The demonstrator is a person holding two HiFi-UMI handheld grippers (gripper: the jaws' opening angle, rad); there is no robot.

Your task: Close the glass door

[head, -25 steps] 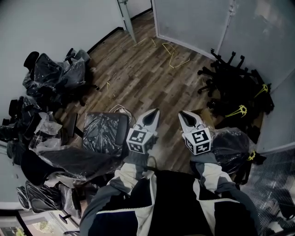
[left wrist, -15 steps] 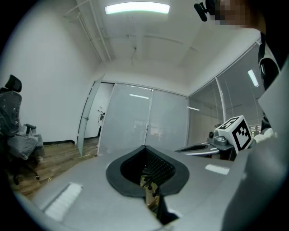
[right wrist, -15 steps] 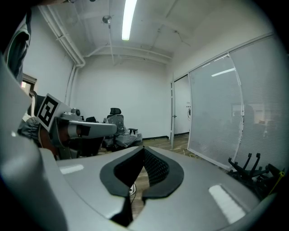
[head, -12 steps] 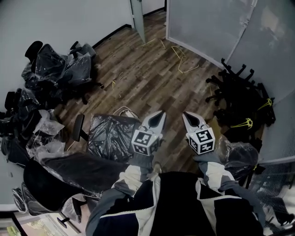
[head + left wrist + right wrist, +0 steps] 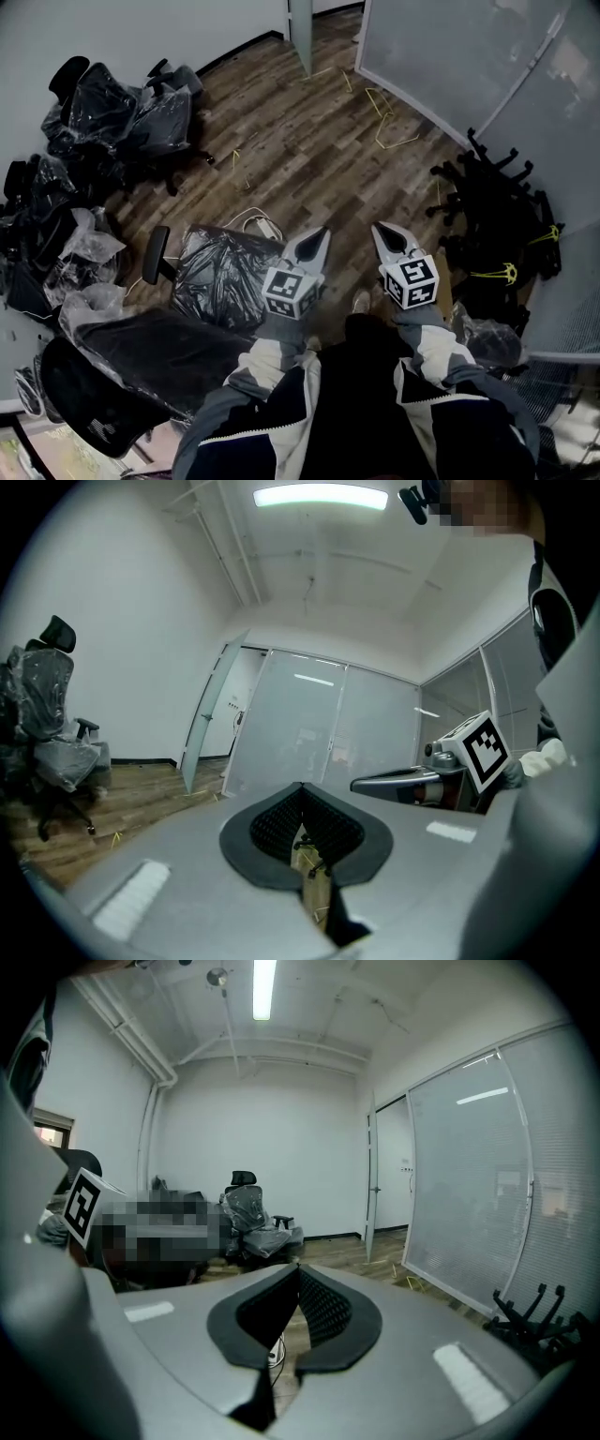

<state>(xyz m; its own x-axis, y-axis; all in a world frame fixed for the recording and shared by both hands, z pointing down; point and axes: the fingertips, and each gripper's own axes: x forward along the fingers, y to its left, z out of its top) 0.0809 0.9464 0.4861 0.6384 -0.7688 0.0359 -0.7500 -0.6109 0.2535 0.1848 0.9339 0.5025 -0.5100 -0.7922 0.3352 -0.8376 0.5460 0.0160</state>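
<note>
The glass door [image 5: 300, 28] stands open at the far end of the room, a narrow leaf next to the frosted glass wall [image 5: 450, 66]. In the left gripper view the door [image 5: 208, 716] leans left of the glass wall [image 5: 309, 728]. The right gripper view shows the door [image 5: 371, 1185] far ahead. My left gripper [image 5: 316, 240] and right gripper [image 5: 387, 234] are held side by side over the wood floor, well short of the door. Both are shut, with nothing between the jaws. The left gripper's [image 5: 300, 787] tips meet, as do the right gripper's [image 5: 298, 1266].
Plastic-wrapped office chairs [image 5: 112, 112] are piled along the left wall, and one wrapped chair [image 5: 220, 272] lies just left of my left gripper. Black chair bases [image 5: 497, 225] are heaped at the right by the glass. Yellow straps [image 5: 384, 122] and a white cable [image 5: 258, 223] lie on the floor.
The person has walked on across the floor with both grippers held ahead and shut. The door's edge and the glass wall have shifted right in the head view; the chairs slid back.
</note>
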